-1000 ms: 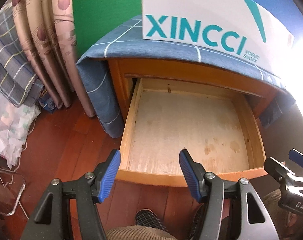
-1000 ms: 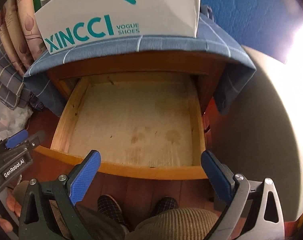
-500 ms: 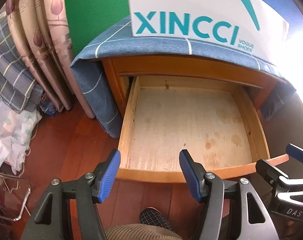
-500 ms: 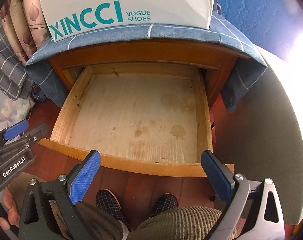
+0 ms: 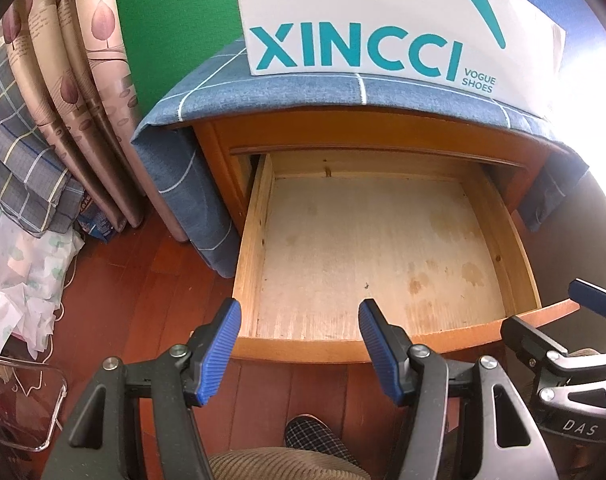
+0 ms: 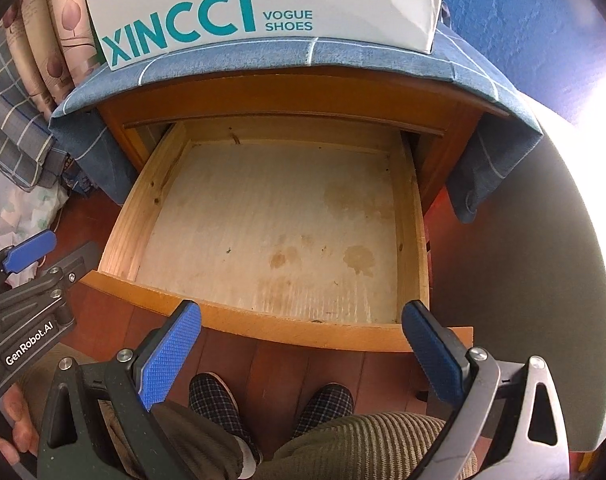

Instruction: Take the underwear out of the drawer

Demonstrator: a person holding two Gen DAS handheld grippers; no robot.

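The wooden drawer [image 5: 387, 344] [image 6: 303, 332] of the nightstand is pulled out, and its pale stained bottom is bare; no underwear shows in either view. My left gripper [image 5: 299, 322] hangs open above the drawer's front edge, nothing between its blue pads. My right gripper [image 6: 303, 326] is open too, wider, also over the front edge and holding nothing. Each gripper shows at the edge of the other's view: the right gripper [image 5: 571, 320] at the left wrist view's right side, the left gripper [image 6: 35, 256] at the right wrist view's left side.
A white XINCCI shoe box [image 5: 375, 36] [image 6: 263, 4] sits on the blue checked cloth [image 5: 303, 92] covering the nightstand. Curtains [image 5: 79, 92] and bedding [image 5: 15, 160] lie to the left, a clear plastic container [image 5: 35, 404] on the wooden floor. The person's slippers [image 6: 271, 404] and knees are below the drawer front.
Both views have shifted slightly, so the drawer now sits a little further right in the left wrist view and more of its front edge shows. Both grippers stay open and hold nothing.
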